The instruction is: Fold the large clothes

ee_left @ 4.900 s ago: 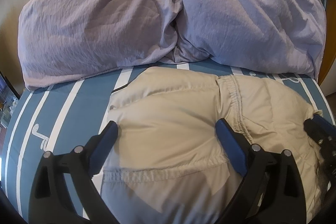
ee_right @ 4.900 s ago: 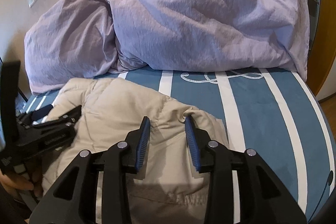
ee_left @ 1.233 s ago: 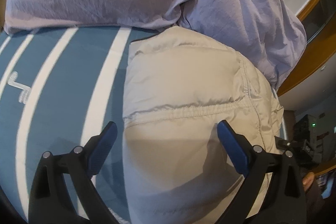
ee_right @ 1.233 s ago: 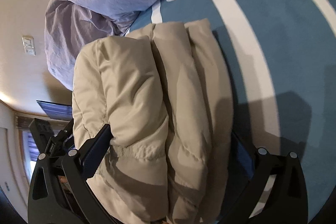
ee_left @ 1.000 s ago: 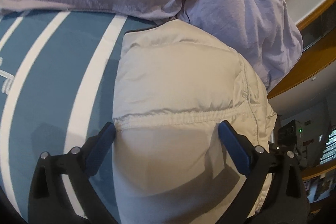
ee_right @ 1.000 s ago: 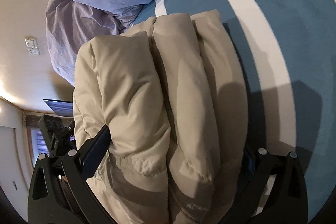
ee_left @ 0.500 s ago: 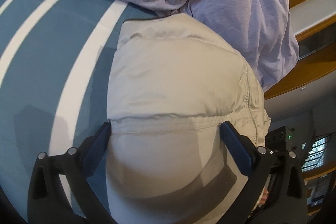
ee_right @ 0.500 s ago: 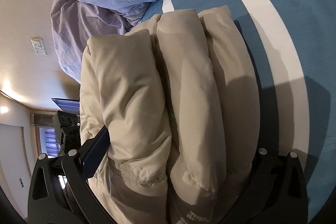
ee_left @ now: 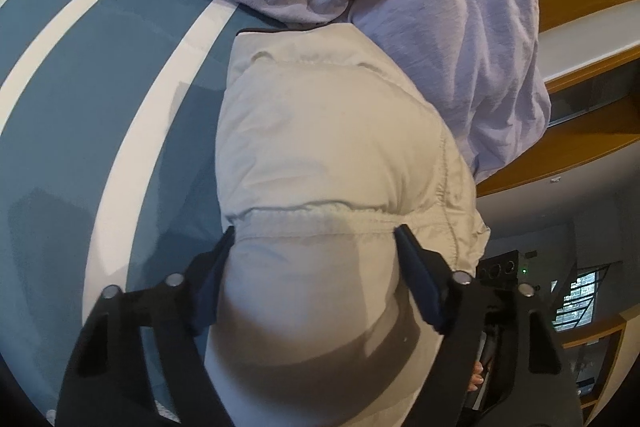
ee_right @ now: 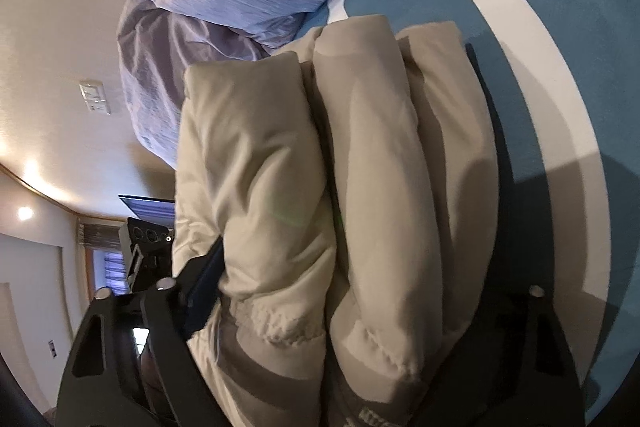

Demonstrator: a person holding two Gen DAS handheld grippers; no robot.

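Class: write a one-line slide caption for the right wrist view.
Right hand-held gripper straddles a folded beige puffer jacket on a striped blue bedspread.

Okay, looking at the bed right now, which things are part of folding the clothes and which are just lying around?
Part of the job:
beige puffer jacket, folded into a thick bundle
left claw, straddling the bundle
right claw, straddling its stacked layers

Just lying about:
purple duvet
blue striped bedspread
wall switch

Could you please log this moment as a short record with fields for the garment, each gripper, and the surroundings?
garment: beige padded jacket, folded into a thick bundle, layers visible in the right wrist view
surface: blue bedsheet with white stripes
left gripper: jaws wide, straddling the bundle
right gripper: jaws wide around the bundle's layered side
behind: lilac duvet
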